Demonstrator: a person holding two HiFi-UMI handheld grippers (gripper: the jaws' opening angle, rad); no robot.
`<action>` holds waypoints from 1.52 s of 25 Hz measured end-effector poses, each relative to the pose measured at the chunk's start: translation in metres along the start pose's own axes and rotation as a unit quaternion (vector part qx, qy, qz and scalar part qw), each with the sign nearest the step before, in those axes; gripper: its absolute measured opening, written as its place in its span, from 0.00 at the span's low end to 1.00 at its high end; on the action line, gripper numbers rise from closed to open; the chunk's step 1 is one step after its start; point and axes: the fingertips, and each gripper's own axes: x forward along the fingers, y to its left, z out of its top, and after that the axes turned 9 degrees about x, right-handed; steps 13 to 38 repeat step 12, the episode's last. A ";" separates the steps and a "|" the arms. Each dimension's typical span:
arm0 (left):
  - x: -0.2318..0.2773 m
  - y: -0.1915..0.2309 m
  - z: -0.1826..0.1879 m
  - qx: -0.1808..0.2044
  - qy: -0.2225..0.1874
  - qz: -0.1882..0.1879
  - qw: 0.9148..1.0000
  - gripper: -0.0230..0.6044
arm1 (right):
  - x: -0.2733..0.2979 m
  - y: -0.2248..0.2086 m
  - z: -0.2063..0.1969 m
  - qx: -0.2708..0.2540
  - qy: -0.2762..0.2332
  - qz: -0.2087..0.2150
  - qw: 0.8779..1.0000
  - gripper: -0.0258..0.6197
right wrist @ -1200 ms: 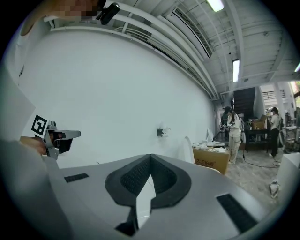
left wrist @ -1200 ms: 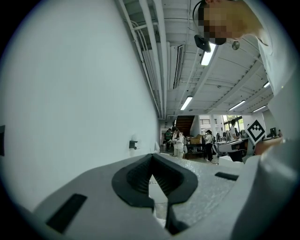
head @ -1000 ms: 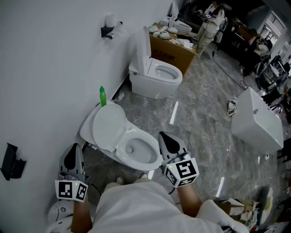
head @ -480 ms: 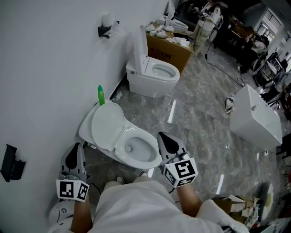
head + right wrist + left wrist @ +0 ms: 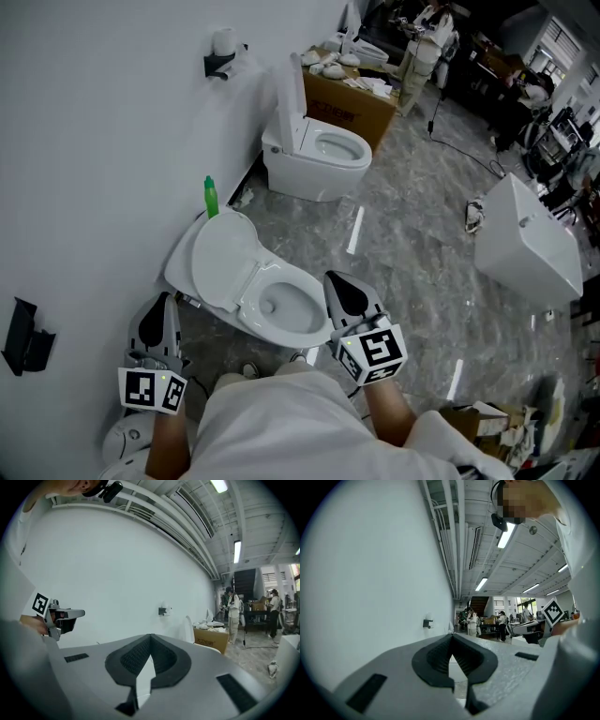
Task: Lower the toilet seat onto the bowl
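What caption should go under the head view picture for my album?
Left gripper and right gripper, jaws shut, held near a toilet with its lid up.

The grey marbled floor (image 5: 412,244) bears the near toilet (image 5: 272,305), a farther toilet (image 5: 319,155) and a cardboard box (image 5: 361,111).

Open air above the bowl (image 5: 286,337); wall (image 5: 94,141) and green bottle (image 5: 212,199) seemingly crowd the raised seat (image 5: 225,262).
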 end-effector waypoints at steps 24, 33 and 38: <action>0.006 -0.006 -0.004 0.003 0.000 -0.015 1.000 0.04 | 0.009 0.005 -0.008 0.004 0.005 0.000 1.000 0.04; 0.006 -0.006 -0.004 0.003 0.000 -0.015 1.000 0.04 | 0.009 0.005 -0.008 0.004 0.005 0.000 1.000 0.04; 0.006 -0.006 -0.004 0.003 0.000 -0.015 1.000 0.04 | 0.009 0.005 -0.008 0.004 0.005 0.000 1.000 0.04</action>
